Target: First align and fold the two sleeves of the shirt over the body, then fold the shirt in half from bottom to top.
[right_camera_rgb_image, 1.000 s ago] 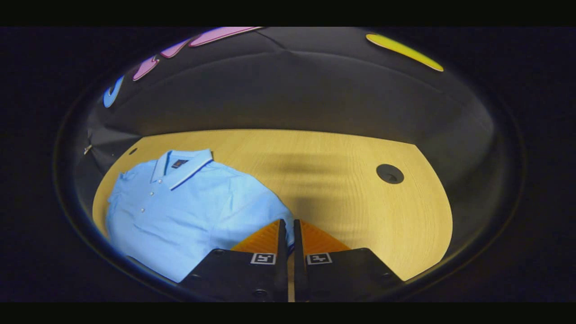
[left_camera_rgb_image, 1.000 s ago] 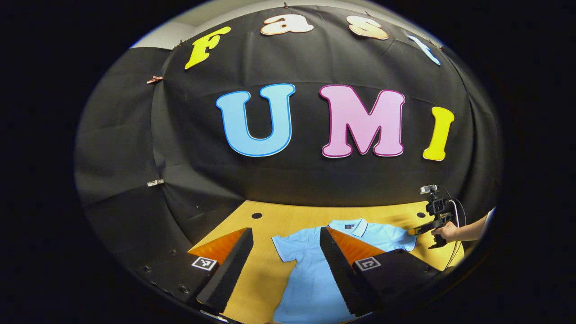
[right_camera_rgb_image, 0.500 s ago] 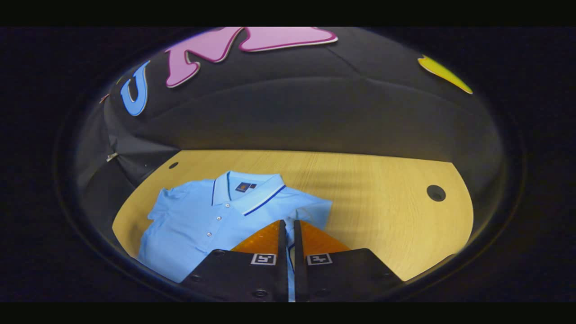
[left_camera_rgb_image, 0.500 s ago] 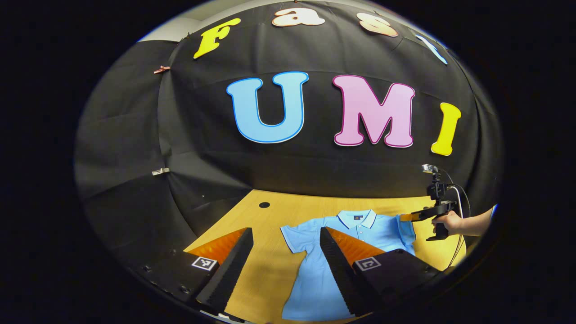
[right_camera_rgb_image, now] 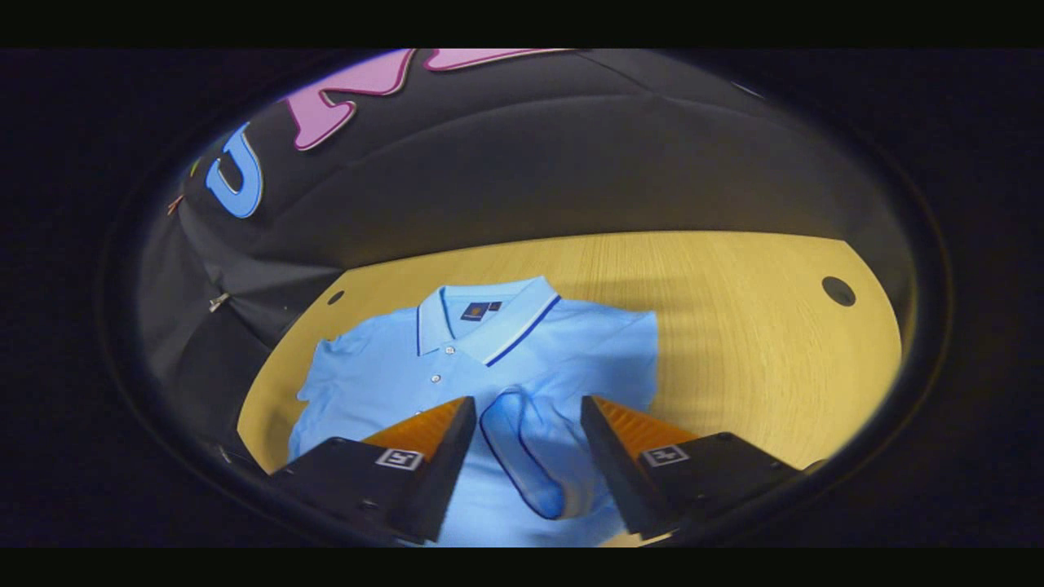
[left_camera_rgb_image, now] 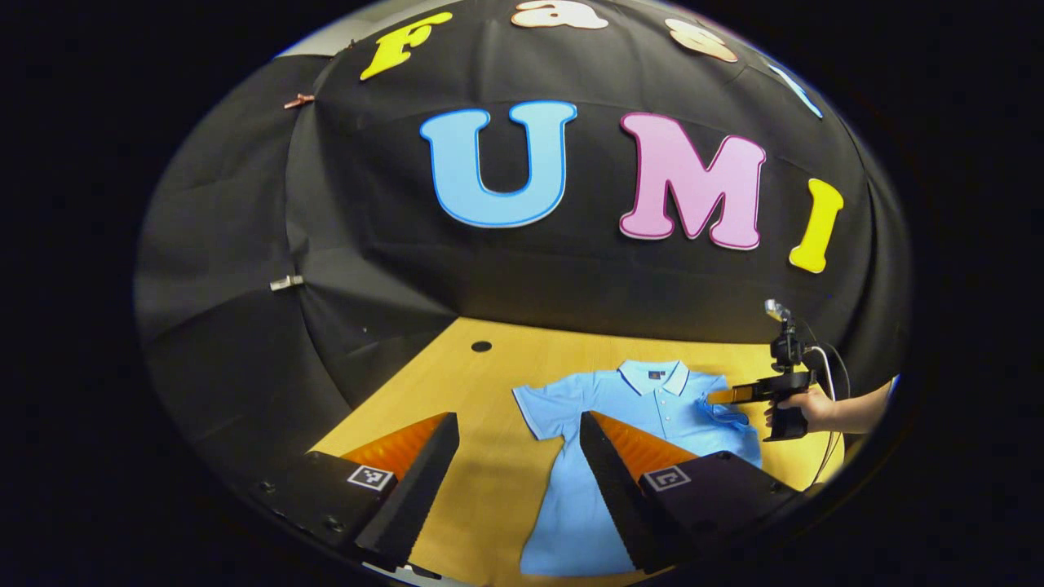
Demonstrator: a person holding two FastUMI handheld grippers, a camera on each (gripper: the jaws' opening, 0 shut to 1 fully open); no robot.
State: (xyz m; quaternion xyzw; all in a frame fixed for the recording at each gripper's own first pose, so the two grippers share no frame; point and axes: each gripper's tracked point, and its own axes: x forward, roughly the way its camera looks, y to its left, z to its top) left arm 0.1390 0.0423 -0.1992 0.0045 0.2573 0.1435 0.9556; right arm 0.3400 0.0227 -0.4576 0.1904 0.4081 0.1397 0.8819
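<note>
A light blue polo shirt (left_camera_rgb_image: 644, 399) lies face up on the wooden table (left_camera_rgb_image: 457, 383), collar toward the booth wall. In the right gripper view its right sleeve (right_camera_rgb_image: 522, 456) lies folded over the body of the shirt (right_camera_rgb_image: 391, 383), loose between the spread fingers of my right gripper (right_camera_rgb_image: 528, 403), which is open. The left gripper view shows that right gripper (left_camera_rgb_image: 718, 397) hovering over the shirt's right shoulder, held by a hand (left_camera_rgb_image: 816, 408). My left gripper (left_camera_rgb_image: 518, 420) stands open above the table near the flat left sleeve (left_camera_rgb_image: 538, 403), holding nothing.
The table has round cable holes, one at the back left (left_camera_rgb_image: 481, 346) and one at the back right (right_camera_rgb_image: 838, 291). Bare wood (right_camera_rgb_image: 750, 326) stretches to the right of the shirt. The black cloth wall closes off the back.
My right gripper carried the right sleeve inward over the shirt's body, then opened and let it drop there. The left gripper stayed open and shifted slightly.
</note>
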